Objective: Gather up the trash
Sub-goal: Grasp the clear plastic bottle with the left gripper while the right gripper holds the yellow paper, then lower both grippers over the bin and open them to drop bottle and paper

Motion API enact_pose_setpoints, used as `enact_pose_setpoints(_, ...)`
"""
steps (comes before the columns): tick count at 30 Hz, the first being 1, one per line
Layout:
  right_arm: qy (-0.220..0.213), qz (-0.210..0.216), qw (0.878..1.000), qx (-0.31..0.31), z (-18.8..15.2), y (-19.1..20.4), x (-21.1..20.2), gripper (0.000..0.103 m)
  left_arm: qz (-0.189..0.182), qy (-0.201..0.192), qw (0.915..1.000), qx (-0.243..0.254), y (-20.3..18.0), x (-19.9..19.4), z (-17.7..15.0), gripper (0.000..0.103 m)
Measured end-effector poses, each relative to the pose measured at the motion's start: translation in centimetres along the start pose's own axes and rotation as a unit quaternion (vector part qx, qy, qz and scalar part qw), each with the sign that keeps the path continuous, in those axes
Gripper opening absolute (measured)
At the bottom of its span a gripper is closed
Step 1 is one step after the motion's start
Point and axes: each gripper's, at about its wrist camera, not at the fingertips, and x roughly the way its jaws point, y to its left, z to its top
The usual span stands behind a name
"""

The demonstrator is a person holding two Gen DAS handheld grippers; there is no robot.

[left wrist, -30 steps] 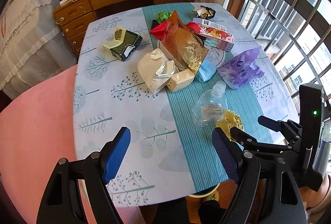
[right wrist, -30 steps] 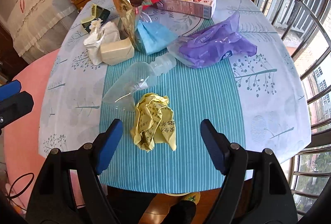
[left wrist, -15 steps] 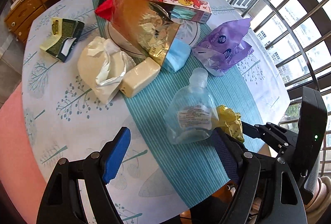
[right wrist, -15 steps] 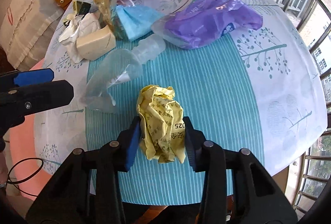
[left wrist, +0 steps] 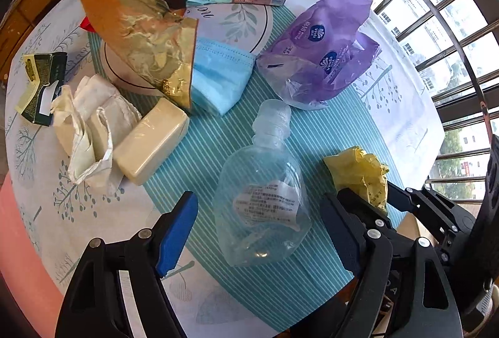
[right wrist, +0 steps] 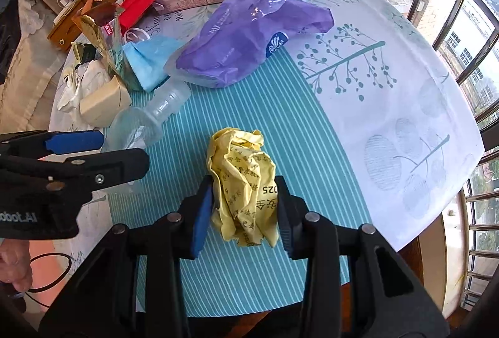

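While right jaws pinch yellow paper wad, left jaws gape around clear bottle

left gripper: black arms, silver round screws, blue pad inside one finger, white strip behind it | right gripper: black, silver screws, blue pad | bare skin and thin black cable behind the fingers

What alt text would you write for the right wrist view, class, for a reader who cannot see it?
The right gripper is shut on a crumpled yellow paper ball on a teal striped tablecloth. Beyond lie a clear plastic bottle, a purple plastic bag and a blue face mask; the open left gripper reaches in from the left.
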Motion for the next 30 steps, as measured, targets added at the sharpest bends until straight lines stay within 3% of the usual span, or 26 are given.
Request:
enact_pose_setpoints(1,0.000,0.001,1.000,0.001,-0.2,-0.2,-0.1,0.034,0.000,0.005,1.0000,-0.002,0.1,0.4,0.1,0.069)
enact_pose_setpoints(3,-0.001,0.003,1.000,0.001,-0.4,-0.4,-0.4,0.033,-0.001,0.018,0.9998,-0.009,0.2,1.1,0.4,0.059)
enact_pose_setpoints(6,0.000,0.009,1.000,-0.002,-0.6,-0.5,-0.7,0.032,0.006,0.012,0.9998,-0.015,0.0,1.1,0.5,0.055)
enact_pose_setpoints(9,0.000,0.019,1.000,-0.012,-0.7,-0.6,-1.2,0.030,0.027,0.011,0.9995,-0.015,0.0,1.1,0.0,0.044)
enact_pose_setpoints(16,-0.006,0.050,0.997,-0.060,-0.7,-0.2,-4.0,0.028,0.055,-0.012,0.9977,-0.039,-0.5,-1.1,-2.5,0.041)
enact_pose_setpoints(21,-0.024,0.086,0.990,-0.110,-0.7,-0.3,-8.1,0.028,0.076,-0.064,0.9928,-0.066,-2.3,-5.3,-5.2,0.041)
enact_pose_setpoints(25,-0.038,0.121,0.978,-0.166,-1.0,-1.0,-11.5,0.028,0.089,-0.109,0.9843,-0.107,-4.2,-9.2,-8.5,0.041)
enact_pose_setpoints(30,-0.063,0.149,0.954,-0.253,-3.2,-2.8,-15.6,0.028,0.112,-0.176,0.9635,-0.167,-7.2,-14.8,-15.2,0.041)
